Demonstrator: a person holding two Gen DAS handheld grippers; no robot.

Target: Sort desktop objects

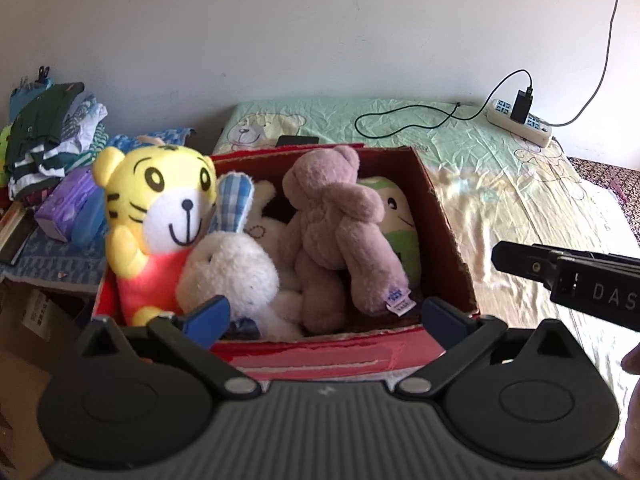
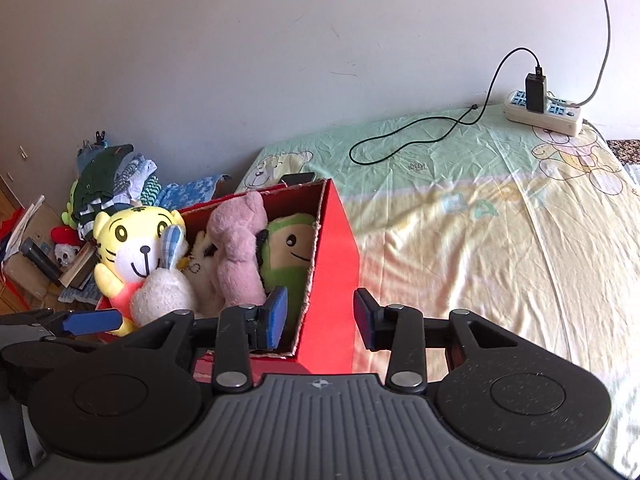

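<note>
Red box (image 2: 332, 248) on the bed (image 2: 500, 240), packed with a yellow tiger (image 2: 132, 244), white rabbit (image 2: 160, 292), pink bear (image 2: 236, 248) and green plush (image 2: 290, 252). Right gripper (image 2: 322, 318) parted — fingers (image 2: 276, 318) straddling the box's near wall, not pressing it. Power strip (image 2: 542, 114) far back by the wall.

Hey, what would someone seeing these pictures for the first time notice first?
Most striking is the red cardboard box on the bed, crammed with soft toys: a bright yellow tiger at its left end, a white bunny in front of it, and a pink bear sprawled across the middle. Behind, a white power strip with a black charger lies by the wall.
</note>
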